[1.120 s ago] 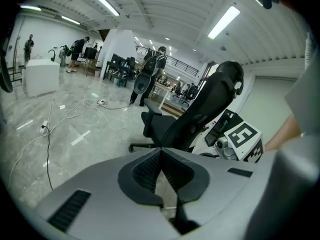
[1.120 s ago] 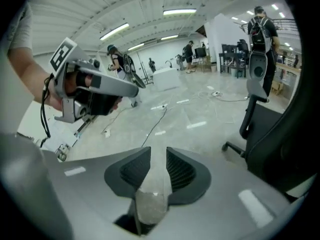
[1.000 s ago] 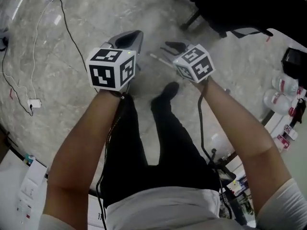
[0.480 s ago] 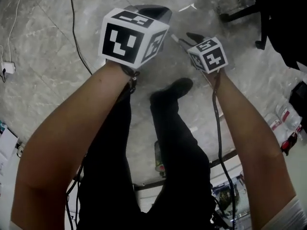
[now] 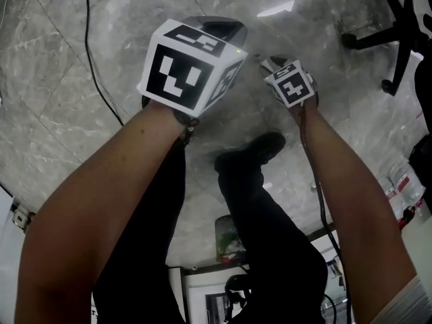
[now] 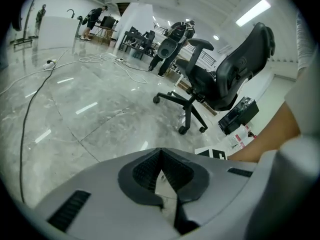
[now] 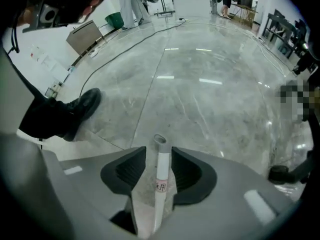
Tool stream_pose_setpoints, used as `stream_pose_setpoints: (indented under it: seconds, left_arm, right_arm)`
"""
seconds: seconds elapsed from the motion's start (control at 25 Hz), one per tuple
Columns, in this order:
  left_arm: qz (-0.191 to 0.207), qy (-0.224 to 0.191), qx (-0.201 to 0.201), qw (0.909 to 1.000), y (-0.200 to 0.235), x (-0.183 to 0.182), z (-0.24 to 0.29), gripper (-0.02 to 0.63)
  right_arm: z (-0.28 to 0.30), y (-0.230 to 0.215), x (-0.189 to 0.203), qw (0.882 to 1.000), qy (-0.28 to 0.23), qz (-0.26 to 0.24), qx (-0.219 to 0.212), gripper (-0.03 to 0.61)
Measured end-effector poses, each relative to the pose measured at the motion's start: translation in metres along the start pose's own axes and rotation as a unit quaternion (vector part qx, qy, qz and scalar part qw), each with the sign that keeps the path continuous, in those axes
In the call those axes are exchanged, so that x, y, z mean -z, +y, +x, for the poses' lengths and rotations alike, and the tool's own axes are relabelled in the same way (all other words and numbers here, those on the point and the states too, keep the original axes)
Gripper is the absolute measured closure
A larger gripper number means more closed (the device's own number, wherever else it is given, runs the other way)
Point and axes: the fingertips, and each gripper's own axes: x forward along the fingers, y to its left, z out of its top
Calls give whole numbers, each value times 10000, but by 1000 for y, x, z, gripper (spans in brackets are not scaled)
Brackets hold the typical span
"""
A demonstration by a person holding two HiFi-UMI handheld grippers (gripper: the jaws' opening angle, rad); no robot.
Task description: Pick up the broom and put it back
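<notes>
The broom shows only as its white handle (image 7: 161, 181) with a grey end cap, lying low over the marble floor. In the right gripper view it runs between the jaws of my right gripper (image 7: 159, 151), which are opening; narrow gaps show beside the handle and the pads do not press on it. In the head view the right gripper (image 5: 273, 63) points steeply down near the floor. My left gripper (image 5: 219, 24) sits to its left, higher. Its fingertips (image 6: 160, 151) meet with nothing between them.
A black office chair (image 6: 220, 79) stands to the right of the left gripper, its base (image 5: 398, 32) at the head view's upper right. A black cable (image 5: 94, 66) crosses the floor on the left. The person's shoe (image 5: 253, 150) is below the grippers. Bottles (image 5: 405, 181) lie at far right.
Both hands have dropped toward the floor and the view has leaned in with them. The right gripper now tips more steeply down.
</notes>
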Motion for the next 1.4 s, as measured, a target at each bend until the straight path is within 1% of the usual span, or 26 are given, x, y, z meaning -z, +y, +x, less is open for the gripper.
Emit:
stream_pose_setpoints:
  seconds: [0.12,0.2,0.28,0.36,0.48,0.56,0.68,0.8,0.88,0.96,1.04,1.12,1.28,1.36,1.4]
  left_arm:
    - [-51,-26,14,10000,14,9,11,609]
    - [-47,-6,20,10000,20,15,16,609]
    - [-2,25,3,10000,25,20,20,609]
    - [39,8,-13,10000,28,19,23,609]
    - [39,-27,6,10000,28,16,27,609]
    - [10,-74,4,10000,30,12,29,609]
    - [4,-129,5,9999,25,5,28,609]
    - [-1,-112,-5,9999,13,-5,16,609]
    - [66,-112,-61,9999,-2,-21,2,609]
    - [157,-123,-71,9998,-27,-45,-18,609]
    - [237,-205,-30,9995,-62,-82,-44,609]
    - [326,-337,54,9989,-105,-126,-74,609]
    - [526,-511,223,9971,-197,-210,-142,609]
    - [661,-557,287,9958,-242,-246,-174,609]
    - [741,-591,332,9949,-264,-265,-186,609]
  right_arm:
    - [28,-9,5,9997,195,-115,78,445]
    - [42,-11,11,9994,327,-89,108,446]
    - [51,-13,14,9992,366,-31,157,445]
    - [57,-14,15,9989,381,-79,248,446]
    - [56,-17,17,9978,410,-314,424,449]
    - [56,-17,17,9974,372,-411,455,482]
    - [49,-12,15,9986,273,-223,404,489]
    - [20,-7,7,9991,52,-13,426,494]
    - [-19,-4,-3,9987,-168,74,475,495]
    - [-74,-1,-12,9974,-452,183,538,495]
    - [-140,-1,-21,9945,-799,270,626,495]
    - [-216,-3,-28,9897,-1173,340,752,495]
    - [-378,-12,-32,9758,-1811,541,1099,495]
    - [-458,-26,-26,9648,-2105,763,1381,497]
    - [-498,-35,-22,9569,-2272,921,1557,497]
